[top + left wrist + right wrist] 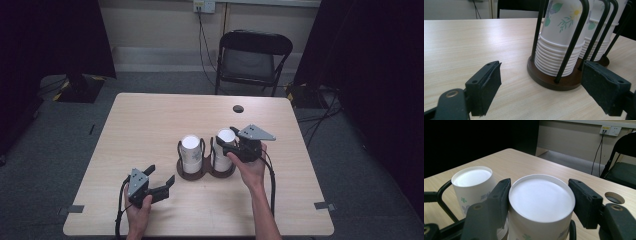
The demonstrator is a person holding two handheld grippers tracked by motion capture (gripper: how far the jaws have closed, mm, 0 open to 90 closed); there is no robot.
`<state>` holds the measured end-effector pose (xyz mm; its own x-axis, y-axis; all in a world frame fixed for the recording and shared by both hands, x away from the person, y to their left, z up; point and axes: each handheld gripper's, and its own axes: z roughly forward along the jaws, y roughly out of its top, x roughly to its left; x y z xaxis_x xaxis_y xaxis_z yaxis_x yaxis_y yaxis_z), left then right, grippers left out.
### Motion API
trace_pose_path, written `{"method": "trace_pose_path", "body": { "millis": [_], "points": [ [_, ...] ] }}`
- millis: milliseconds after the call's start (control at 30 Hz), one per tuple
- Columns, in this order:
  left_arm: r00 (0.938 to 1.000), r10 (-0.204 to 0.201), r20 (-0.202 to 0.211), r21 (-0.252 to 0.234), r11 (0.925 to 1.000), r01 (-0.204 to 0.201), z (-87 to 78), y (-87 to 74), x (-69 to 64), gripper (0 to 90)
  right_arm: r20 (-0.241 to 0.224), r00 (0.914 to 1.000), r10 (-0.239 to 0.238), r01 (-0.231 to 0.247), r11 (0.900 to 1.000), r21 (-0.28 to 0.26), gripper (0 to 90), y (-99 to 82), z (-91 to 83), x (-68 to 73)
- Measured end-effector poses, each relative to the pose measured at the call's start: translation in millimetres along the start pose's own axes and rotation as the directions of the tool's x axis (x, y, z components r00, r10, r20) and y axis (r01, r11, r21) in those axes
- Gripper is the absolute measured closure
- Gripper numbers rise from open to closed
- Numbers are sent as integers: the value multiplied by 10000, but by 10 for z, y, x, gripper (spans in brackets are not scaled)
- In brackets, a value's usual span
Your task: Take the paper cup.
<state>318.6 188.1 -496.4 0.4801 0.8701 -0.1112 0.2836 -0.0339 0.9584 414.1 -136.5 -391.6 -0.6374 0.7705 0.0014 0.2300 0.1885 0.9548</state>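
Two stacks of upside-down white paper cups stand in a black wire holder with a dark round wooden base [192, 174] at the middle of the table. My right gripper [225, 142] reaches in from the right and is shut on the top cup [541, 197] of the right stack [223, 150], one pad on each side just below its upturned bottom. The left stack [190, 150] stands free beside it. My left gripper [161, 174] rests low near the front left, open, pointing at the holder [544, 77] with nothing between its pads. The floral-printed left stack [559, 37] is nearest to it.
The light wooden table [150, 125] has a round cable hole [238, 108] near its far edge. A black folding chair [252, 57] stands behind the table. Cables hang from a wall socket [204, 5]. Dark curtains hang at both sides.
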Motion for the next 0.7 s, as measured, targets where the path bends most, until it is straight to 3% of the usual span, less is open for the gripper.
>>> {"method": "trace_pose_path", "body": {
  "millis": [700],
  "points": [
    [9997, 187, -160, 186, 9997, -184, 12, 5, -23, 167, 145, 9997, 207, -204, 9996, -200, 370, 178, -49, 5]
  ]
}}
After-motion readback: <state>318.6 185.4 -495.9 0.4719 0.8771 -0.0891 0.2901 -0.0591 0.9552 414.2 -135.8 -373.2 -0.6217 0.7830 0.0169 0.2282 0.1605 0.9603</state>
